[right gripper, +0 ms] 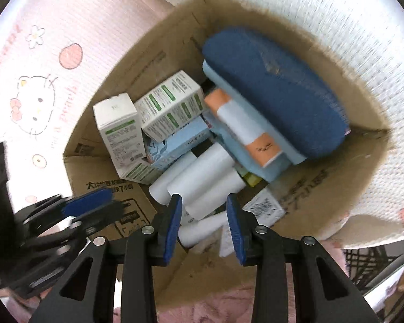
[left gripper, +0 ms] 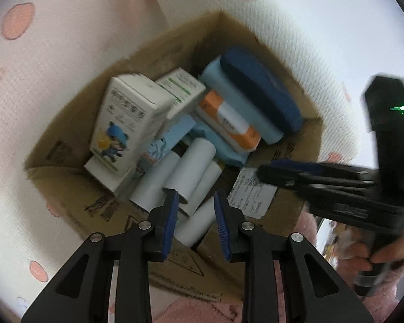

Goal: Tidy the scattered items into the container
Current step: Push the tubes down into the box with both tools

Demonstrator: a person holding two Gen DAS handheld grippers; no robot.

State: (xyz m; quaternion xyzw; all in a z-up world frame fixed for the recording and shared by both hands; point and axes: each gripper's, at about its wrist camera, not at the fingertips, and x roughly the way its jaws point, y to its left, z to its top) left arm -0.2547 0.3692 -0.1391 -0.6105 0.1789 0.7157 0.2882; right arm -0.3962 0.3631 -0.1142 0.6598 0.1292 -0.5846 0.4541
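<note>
The cardboard box (right gripper: pixel 99 185) is seen from above, set on a white and pink patterned cloth (right gripper: pixel 54 27), and the tidied items are all held inside it. A dark blue case (right gripper: pixel 274 88) is laid along the far right wall, its long axis running from the far corner toward the near right, on top of a light blue pack (right gripper: pixel 280 145) and an orange and white pack (right gripper: pixel 245 126) slanted the same way. White rolls (right gripper: pixel 204 172) are stacked in the middle, their long axes pointing diagonally toward the near left. A white and green carton (right gripper: pixel 172 107) is tilted beside an upright white carton (right gripper: pixel 118 129), with a pale blue box (right gripper: pixel 180 142) wedged beneath. The left gripper (left gripper: pixel 195 223) and the right gripper (right gripper: pixel 204 226) are both held over the box mouth, parted and empty, with nothing pressed between the blue pads (right gripper: pixel 172 228).
</note>
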